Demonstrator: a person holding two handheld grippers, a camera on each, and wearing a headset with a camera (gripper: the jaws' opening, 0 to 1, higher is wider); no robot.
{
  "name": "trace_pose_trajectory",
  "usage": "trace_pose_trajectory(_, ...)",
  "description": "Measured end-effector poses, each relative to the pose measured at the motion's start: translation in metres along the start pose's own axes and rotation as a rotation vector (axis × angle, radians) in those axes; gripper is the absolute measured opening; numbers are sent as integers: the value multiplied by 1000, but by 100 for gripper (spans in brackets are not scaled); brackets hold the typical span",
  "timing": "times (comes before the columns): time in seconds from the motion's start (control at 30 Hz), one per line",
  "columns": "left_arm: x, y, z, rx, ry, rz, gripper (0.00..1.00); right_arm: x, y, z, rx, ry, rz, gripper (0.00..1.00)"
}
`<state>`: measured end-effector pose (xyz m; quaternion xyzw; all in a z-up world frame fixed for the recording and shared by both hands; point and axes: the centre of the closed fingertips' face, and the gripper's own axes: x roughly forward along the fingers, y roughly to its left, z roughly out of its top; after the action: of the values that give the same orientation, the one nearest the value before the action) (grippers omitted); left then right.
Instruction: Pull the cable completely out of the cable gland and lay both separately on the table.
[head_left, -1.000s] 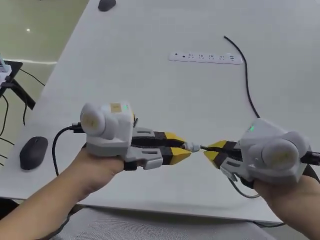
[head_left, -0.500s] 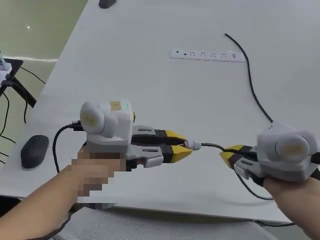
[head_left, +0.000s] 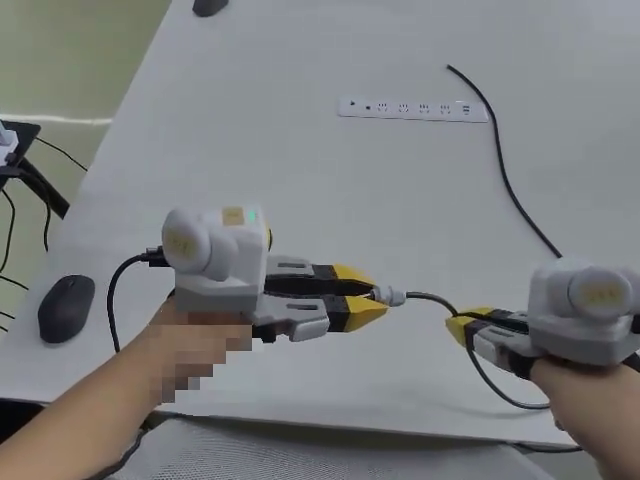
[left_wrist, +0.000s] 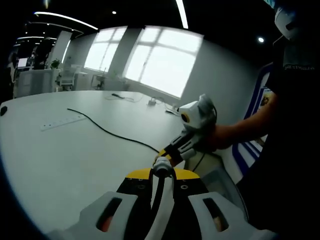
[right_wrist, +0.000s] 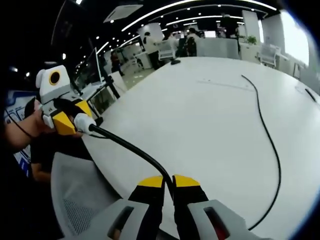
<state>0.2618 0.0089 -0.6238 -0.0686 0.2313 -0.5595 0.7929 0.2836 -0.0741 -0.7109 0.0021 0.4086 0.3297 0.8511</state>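
- Black cable (head_left: 430, 298) is spanning between the 2 grippers, above the tabletop (head_left: 300, 160).
- Left gripper (head_left: 374, 303) is clenching its jaws on the gland (head_left: 391, 296); right gripper (head_left: 455, 327) is gripping the cable.
- Cable is lying rightward from the gland, along the pull line.
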Motion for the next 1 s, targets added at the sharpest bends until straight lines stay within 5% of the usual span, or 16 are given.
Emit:
trace_pose_trajectory(0.37, -2, 5, 1, -12, 0, 4, 15, 0, 1, 0, -20, -5, 32, 2)
trace_pose_trajectory(0.6, -5, 11, 1, -21, 0, 16, 15, -4, 9, -2, -120, 13, 54, 4)
trace_pose_trajectory(0.83, -5, 12, 4, -23, -5, 14, 15, -14, 29, 21, -175, -65, 111, 17)
trace_pose_trajectory(1.0, -4, 13, 5, -23, -7, 14, 15, -20, 47, 43, -330, -97, 113, 19)
